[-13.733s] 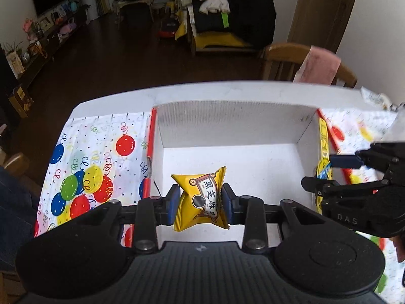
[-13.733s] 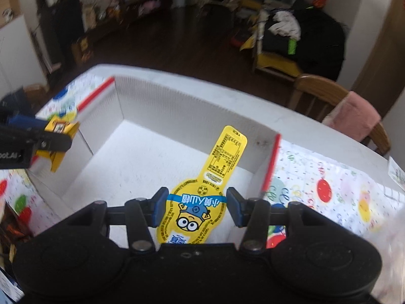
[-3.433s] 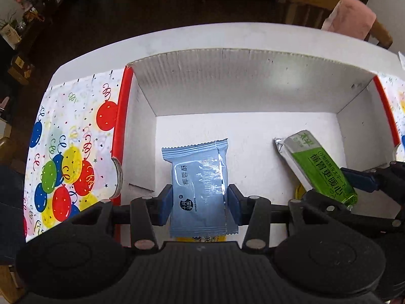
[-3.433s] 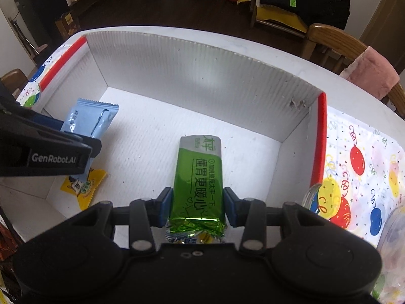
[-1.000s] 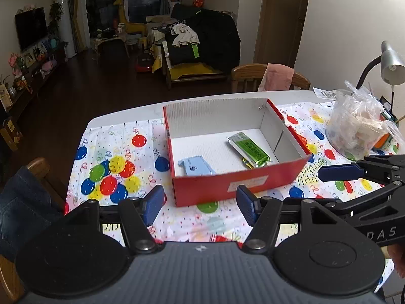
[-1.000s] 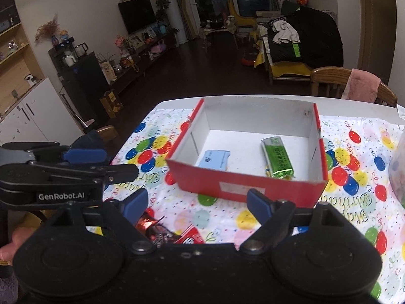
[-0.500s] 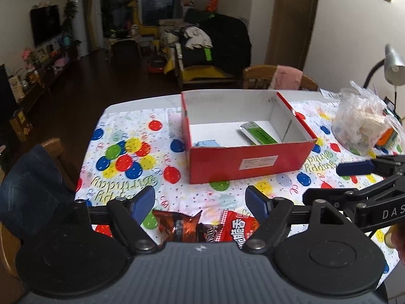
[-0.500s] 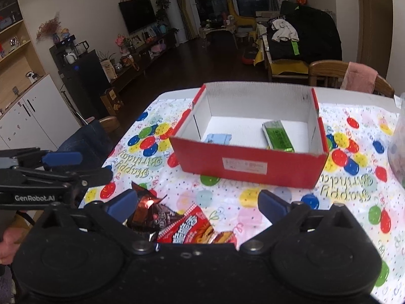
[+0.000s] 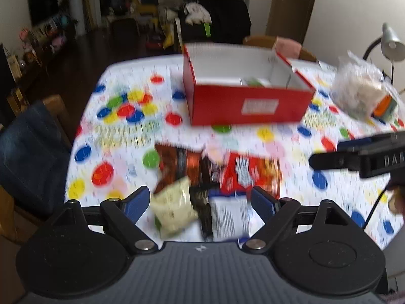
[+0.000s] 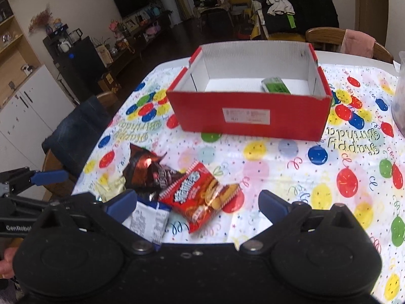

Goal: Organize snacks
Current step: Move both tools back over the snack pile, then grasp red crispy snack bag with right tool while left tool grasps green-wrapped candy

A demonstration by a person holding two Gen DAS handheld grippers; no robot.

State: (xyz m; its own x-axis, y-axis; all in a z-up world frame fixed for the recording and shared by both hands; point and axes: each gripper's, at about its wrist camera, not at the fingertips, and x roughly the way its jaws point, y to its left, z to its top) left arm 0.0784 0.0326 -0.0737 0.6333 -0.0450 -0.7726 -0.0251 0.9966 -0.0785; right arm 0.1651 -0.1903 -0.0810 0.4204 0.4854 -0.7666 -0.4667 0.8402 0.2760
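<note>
A red box point(image 9: 249, 106) point(image 10: 249, 116) with a white inside stands at the far side of the table; a green packet point(image 10: 276, 85) lies in it. A heap of snacks lies near the front edge: a cream packet point(image 9: 173, 206), a dark brown packet point(image 9: 181, 163) point(image 10: 149, 169), a red packet point(image 9: 253, 173) point(image 10: 202, 197) and a white packet point(image 9: 229, 215) point(image 10: 148, 221). My left gripper point(image 9: 200, 204) is open above the cream and white packets. My right gripper point(image 10: 197, 204) is open above the red packet. Neither holds anything.
The table has a balloon-print cloth point(image 10: 316, 167). A clear plastic bag point(image 9: 359, 93) of items sits at the right with a lamp point(image 9: 391, 45) behind it. Chairs stand at the left point(image 9: 33, 149) and behind the table point(image 10: 346, 40).
Both grippers have drawn back from the box toward the table's front edge and lowered over the snack heap. The left wrist view is blurred by motion.
</note>
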